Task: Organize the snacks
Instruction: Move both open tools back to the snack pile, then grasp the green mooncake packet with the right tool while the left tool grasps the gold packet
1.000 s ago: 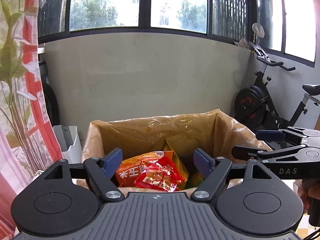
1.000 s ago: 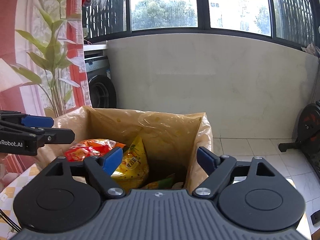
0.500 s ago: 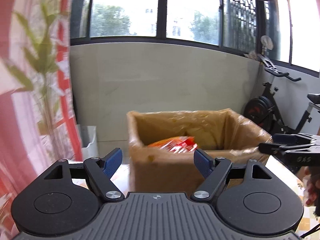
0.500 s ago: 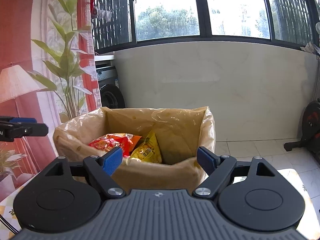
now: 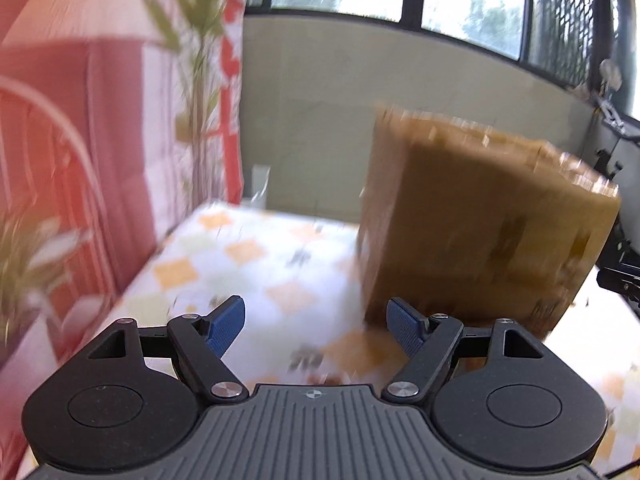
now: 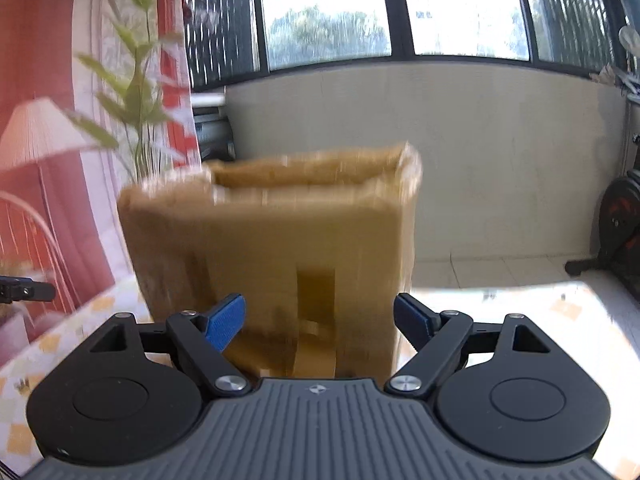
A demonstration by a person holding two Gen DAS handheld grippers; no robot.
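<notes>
Left tongs [image 5: 312,322] and right tongs [image 6: 320,322], both wide open and empty, face the blurred box [image 6: 276,256]; a hasty approach could, seemingly, topple it off the counter [image 5: 240,264].

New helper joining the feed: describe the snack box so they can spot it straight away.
Find the table with the white cloth patterned in orange diamonds, set before the low wall under the windows. On it stands the cardboard box, tall, brown and lined with a crinkly tan plastic bag folded over its rim. It is the only bulky thing on the cloth.
</notes>
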